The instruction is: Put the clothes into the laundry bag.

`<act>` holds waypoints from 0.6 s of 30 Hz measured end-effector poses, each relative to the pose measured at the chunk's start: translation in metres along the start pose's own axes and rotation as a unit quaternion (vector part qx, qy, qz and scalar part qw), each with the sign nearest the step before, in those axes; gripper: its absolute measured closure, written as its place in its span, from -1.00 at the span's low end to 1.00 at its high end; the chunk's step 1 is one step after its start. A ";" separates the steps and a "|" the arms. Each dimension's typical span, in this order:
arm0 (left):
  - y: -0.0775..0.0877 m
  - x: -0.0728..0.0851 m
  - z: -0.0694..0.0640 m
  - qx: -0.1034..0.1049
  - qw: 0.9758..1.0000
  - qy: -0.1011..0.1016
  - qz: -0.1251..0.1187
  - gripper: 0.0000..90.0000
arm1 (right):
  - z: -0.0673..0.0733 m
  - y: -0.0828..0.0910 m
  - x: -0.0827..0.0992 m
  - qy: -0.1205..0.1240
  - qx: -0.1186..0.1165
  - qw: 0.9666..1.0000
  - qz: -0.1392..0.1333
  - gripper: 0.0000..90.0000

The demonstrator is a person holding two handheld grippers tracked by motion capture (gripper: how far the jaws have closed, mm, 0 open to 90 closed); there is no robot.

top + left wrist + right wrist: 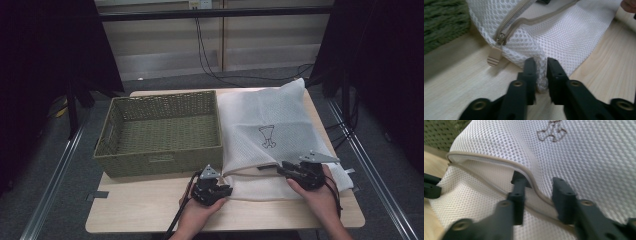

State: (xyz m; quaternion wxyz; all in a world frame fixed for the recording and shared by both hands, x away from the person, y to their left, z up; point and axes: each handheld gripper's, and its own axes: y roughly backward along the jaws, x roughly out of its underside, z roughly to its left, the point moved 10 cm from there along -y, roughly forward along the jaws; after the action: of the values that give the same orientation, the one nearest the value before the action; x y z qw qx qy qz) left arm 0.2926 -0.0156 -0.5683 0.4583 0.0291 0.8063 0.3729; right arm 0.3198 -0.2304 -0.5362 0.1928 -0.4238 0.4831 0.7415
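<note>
A white mesh laundry bag [270,125] lies flat on the right half of the table, its zipper mouth open along the near edge. My left gripper [226,190] sits at the bag's near left corner. In the left gripper view its jaws [541,62] stand a little apart with a fold of mesh [541,77] loose between them, beside the beige zipper pull [494,56]. My right gripper [281,168] is at the mouth's right part. In the right gripper view it [539,180] is open, one jaw tucked under the upper zipper edge [499,160], the other over the mesh.
An empty green woven basket [160,161] stands on the left half of the wooden table [140,207], right beside the bag. A dark emblem [268,136] is stitched on the bag's top. Black stands and cables lie beyond the table's far edge.
</note>
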 end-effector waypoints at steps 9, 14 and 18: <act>0.011 -0.020 0.013 -0.022 0.997 0.016 -0.075 -0.03 | -0.066 0.054 -0.003 -0.043 0.049 0.996 -0.061 -0.01; 0.003 -0.024 0.017 -0.030 0.997 0.011 -0.071 0.00 | -0.100 0.062 0.006 -0.075 0.087 0.992 -0.049 -0.21; -0.005 -0.024 0.016 -0.017 0.998 0.016 -0.058 0.14 | -0.121 0.060 0.018 -0.079 0.155 0.985 -0.022 -0.36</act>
State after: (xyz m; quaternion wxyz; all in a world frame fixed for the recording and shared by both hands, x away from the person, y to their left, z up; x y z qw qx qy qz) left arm 0.3205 -0.0192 -0.5588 0.4668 -0.0316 0.8075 0.3592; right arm 0.3212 -0.3668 -0.5382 0.3096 -0.3399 0.5658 0.6845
